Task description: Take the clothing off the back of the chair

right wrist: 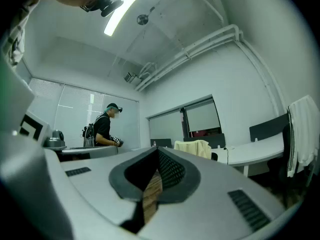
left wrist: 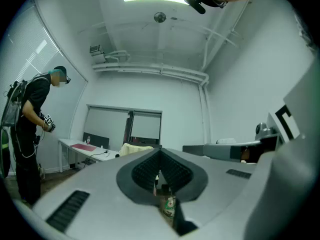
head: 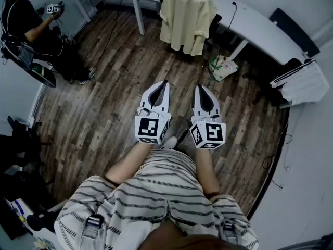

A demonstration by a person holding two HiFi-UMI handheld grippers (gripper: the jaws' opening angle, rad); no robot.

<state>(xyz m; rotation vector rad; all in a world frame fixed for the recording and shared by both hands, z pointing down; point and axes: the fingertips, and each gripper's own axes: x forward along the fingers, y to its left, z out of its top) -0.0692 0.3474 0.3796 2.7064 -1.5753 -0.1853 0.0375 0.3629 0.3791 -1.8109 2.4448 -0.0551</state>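
Observation:
A pale yellow garment hangs over the back of a black chair at the white desk, far ahead of me. It also shows small in the distance as the garment in the left gripper view and the garment in the right gripper view. My left gripper and right gripper are held side by side over the wood floor, well short of the chair. Both are shut with nothing between the jaws.
A long white desk curves along the far wall. A second chair with a white garment stands at the right. A patterned bag lies on the floor by the desk leg. Another person with grippers stands at the left.

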